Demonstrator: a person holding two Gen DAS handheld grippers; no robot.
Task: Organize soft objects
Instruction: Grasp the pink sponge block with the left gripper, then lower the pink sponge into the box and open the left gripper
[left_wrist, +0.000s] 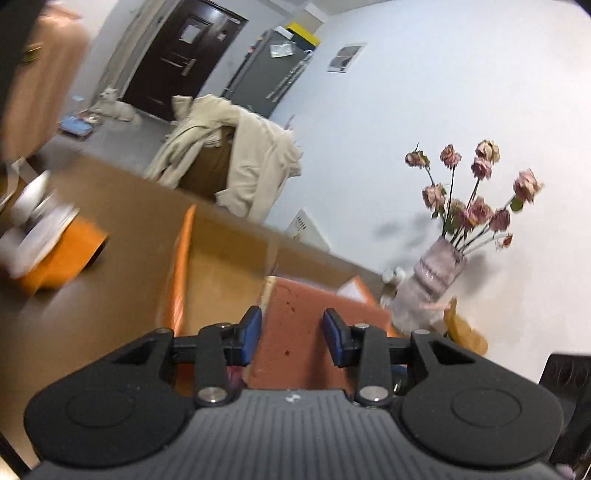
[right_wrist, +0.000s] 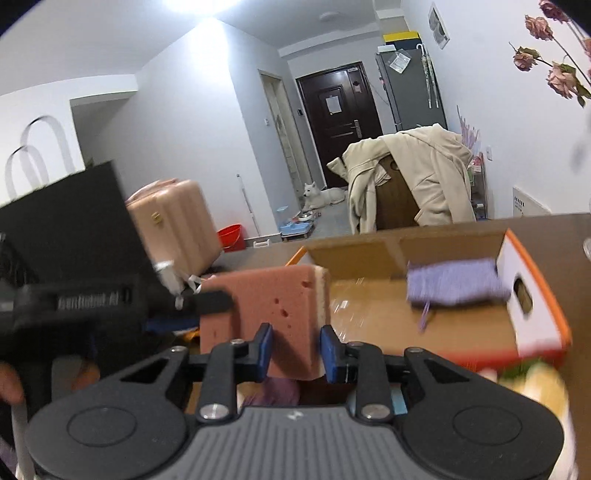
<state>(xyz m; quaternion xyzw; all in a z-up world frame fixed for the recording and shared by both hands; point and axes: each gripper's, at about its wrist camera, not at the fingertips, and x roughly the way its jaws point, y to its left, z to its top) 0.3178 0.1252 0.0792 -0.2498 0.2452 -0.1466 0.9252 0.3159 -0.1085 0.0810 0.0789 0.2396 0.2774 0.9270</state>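
Pink sponge, left wrist view: a salmon-pink porous foam sponge block (left_wrist: 295, 332) is seen between the blue pads of the left gripper (left_wrist: 291, 338), extending away from it above the box.
Left jaws: a narrow gap shows on either side of the block, so whether the pads (left_wrist: 251, 334) press on it cannot be told.
Cardboard box, left wrist view: an open brown cardboard box with orange outer walls (left_wrist: 181, 266) lies on the brown table (left_wrist: 92, 295), beyond and to the left of the gripper.
Vase: a pale glass vase of dried pink roses (left_wrist: 436, 273) stands at the right against the white wall.
Background, left wrist view: a beige coat draped over a brown chair (left_wrist: 240, 155) is seen far off, a dark door (left_wrist: 177, 59) behind it.
Pink sponge, right wrist view: the same block (right_wrist: 273, 314), with a cream layer on its right face, is clamped at its near lower edge by the right gripper (right_wrist: 295, 349), both blue pads (right_wrist: 264, 347) lying on its faces.
Left gripper, right wrist view: its black body (right_wrist: 74, 295) is blurred at the left, its finger meeting the sponge's left edge.
Purple cloth: a folded lilac knitted cloth (right_wrist: 454, 282) lies inside the box (right_wrist: 535, 295), at its far right.
Dog: a white dog (right_wrist: 321, 195) lies on the floor by the door.
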